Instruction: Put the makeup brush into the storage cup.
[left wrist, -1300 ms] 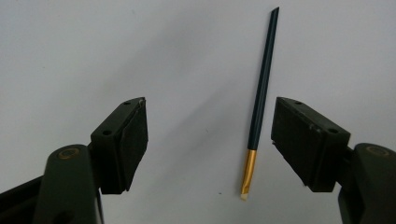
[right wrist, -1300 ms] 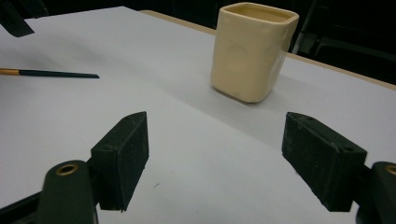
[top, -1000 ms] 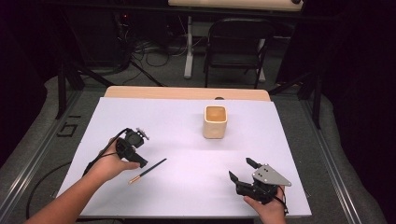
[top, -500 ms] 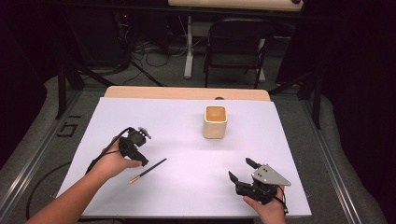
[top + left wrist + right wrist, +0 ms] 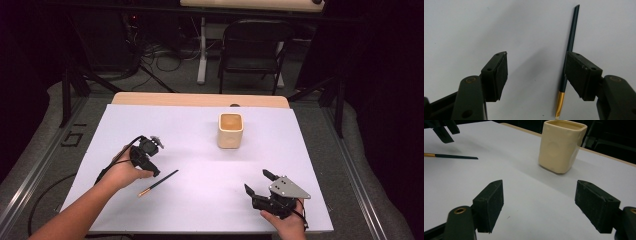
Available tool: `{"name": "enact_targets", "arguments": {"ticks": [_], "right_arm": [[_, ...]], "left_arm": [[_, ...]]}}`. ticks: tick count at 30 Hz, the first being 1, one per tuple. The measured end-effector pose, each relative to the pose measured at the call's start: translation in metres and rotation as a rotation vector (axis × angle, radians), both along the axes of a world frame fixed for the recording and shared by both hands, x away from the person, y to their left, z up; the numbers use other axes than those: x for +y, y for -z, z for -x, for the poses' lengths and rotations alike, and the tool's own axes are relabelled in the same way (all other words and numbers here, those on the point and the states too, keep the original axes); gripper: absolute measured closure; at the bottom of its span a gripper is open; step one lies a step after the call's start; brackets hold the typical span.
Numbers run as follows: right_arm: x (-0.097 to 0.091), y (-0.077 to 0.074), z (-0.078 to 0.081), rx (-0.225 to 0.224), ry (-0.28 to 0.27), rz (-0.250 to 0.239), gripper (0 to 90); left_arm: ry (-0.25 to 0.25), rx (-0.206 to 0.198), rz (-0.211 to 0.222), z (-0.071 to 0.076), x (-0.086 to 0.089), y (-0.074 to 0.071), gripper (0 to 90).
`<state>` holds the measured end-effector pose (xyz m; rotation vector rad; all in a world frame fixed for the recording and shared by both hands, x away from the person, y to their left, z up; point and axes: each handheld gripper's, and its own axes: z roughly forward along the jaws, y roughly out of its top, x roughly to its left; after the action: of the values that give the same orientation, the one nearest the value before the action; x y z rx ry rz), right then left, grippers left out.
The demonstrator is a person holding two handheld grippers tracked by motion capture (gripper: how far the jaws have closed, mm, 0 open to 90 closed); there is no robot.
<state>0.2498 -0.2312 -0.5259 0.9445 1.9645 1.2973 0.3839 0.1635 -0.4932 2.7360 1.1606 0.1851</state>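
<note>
- Brush: in the left gripper view, the stretch of its dark handle level with the right-hand pad is covered by that pad; contact between the two cannot be settled.
- Brush tip: the lower picture edge cuts it just below the gold ferrule, between the jaws.
- Left gripper: in the high view its jaw ends are too small and dark to separate; they appear to sit over the handle's dark end.
- Cup: beyond the right gripper's jaws, its far rim is cropped by the top edge.
- Cup contents: apparently none, the interior being poorly resolved from above.
</note>
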Motion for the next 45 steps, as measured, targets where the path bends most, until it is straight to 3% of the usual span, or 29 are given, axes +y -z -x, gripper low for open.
{"name": "enact_targets", "arguments": {"ticks": [12,26,35,39,45], "right_arm": [[0.000,0.000,0.000,0.003,-0.001,0.002,22.8],[0.000,0.000,0.000,0.008,-0.005,0.002,22.8],[0.000,0.001,0.000,0.010,-0.006,0.000,22.8],[0.000,0.001,0.000,0.010,-0.009,0.001,22.9],[0.000,0.001,0.000,0.012,-0.009,0.000,23.0]], "left_arm": [[-0.001,0.043,-0.003,-0.004,-0.005,0.006,45.9],[0.014,0.102,0.002,-0.003,-0.007,0.010,63.6],[0.025,0.156,0.005,0.003,-0.009,0.013,69.1],[0.031,0.183,-0.015,0.005,-0.012,0.016,70.5],[0.032,0.193,-0.031,0.006,-0.013,0.019,72.5]]}}
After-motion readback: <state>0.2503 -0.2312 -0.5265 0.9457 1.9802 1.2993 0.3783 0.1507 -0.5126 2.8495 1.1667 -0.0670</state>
